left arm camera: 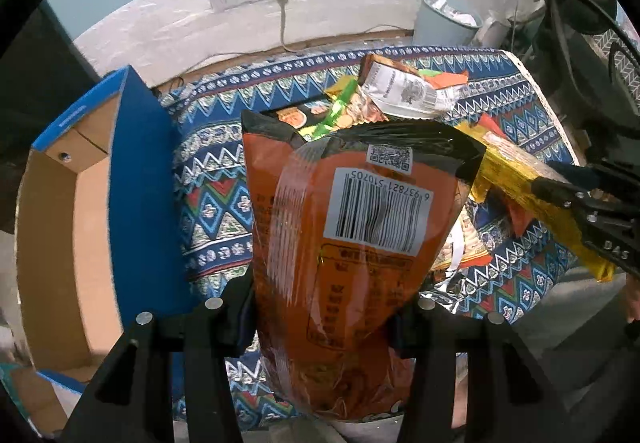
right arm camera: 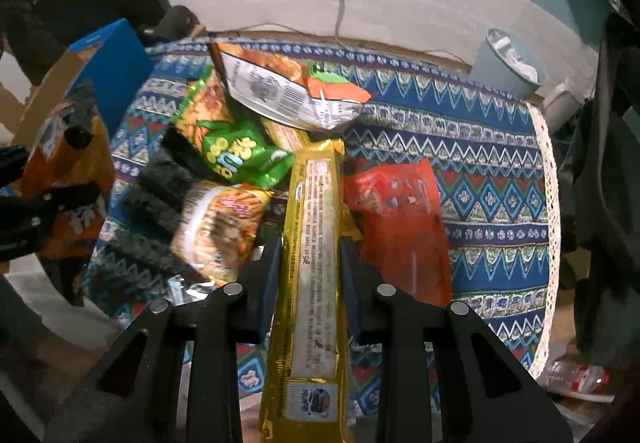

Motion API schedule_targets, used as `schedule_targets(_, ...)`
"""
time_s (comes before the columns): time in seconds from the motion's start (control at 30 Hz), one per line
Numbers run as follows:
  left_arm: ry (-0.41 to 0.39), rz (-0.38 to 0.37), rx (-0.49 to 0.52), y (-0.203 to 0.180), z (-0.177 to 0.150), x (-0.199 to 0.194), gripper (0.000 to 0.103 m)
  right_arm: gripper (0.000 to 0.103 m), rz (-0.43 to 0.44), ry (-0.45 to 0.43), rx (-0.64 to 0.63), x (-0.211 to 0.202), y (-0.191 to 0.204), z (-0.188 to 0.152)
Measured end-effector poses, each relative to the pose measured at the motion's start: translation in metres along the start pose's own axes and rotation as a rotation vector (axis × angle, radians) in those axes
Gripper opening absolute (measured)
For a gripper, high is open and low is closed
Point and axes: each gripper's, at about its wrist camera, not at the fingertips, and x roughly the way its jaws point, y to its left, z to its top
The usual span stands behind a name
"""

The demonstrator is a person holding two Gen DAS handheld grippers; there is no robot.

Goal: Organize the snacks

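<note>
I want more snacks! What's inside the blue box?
The blue box looks empty: only bare brown cardboard shows inside. Its near corner is hidden by the left gripper, which holds an orange chip bag.

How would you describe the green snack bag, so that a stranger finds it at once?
Start from the patterned cloth and go to the pile of snacks on it. The green bag lies partly under the white-backed bag, left of the long yellow pack. It is the only bright green one among orange, red and yellow.
</note>
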Motion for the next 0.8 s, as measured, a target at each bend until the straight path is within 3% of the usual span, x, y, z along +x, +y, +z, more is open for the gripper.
schedule_targets(0.2, -0.027, 0.003, -0.005, 0.004, -0.001, -0.013, 0.052, 0.026, -0.002, -0.065, -0.003, -0.025, 0.002, 0.001)
schedule_targets(0.23, -0.031, 0.005, -0.006, 0.005, -0.001, -0.015, 0.052, 0.022, -0.004, -0.079, -0.003, -0.029, 0.002, 0.001)
schedule_targets(0.27, -0.034, 0.009, -0.005, 0.005, -0.001, -0.017, 0.052, 0.005, -0.007, -0.090, -0.005, -0.033, 0.002, 0.002)
schedule_targets(0.43, -0.047, 0.018, -0.017, 0.009, 0.000, -0.020, 0.052, 0.005, -0.017, -0.135, 0.011, -0.046, -0.002, 0.004)
schedule_targets(0.53, -0.020, 0.002, -0.038, 0.010, 0.000, -0.012, 0.052, 0.006, 0.011, -0.058, 0.030, -0.026, -0.006, 0.006)
schedule_targets(0.6, -0.007, -0.003, -0.042, 0.009, 0.000, -0.009, 0.052, 0.018, 0.017, -0.013, 0.074, -0.009, -0.010, 0.003)
schedule_targets(0.63, -0.003, -0.003, -0.042, 0.009, 0.000, -0.008, 0.052, 0.035, 0.022, 0.015, 0.085, 0.001, -0.010, 0.002)
schedule_targets(0.67, -0.003, -0.004, -0.041, 0.008, 0.001, -0.007, 0.052, 0.043, 0.026, 0.028, 0.085, 0.006, -0.009, 0.000)
schedule_targets(0.8, -0.009, 0.004, -0.020, 0.002, 0.002, -0.006, 0.052, 0.043, 0.054, 0.076, 0.085, 0.025, -0.004, -0.008)
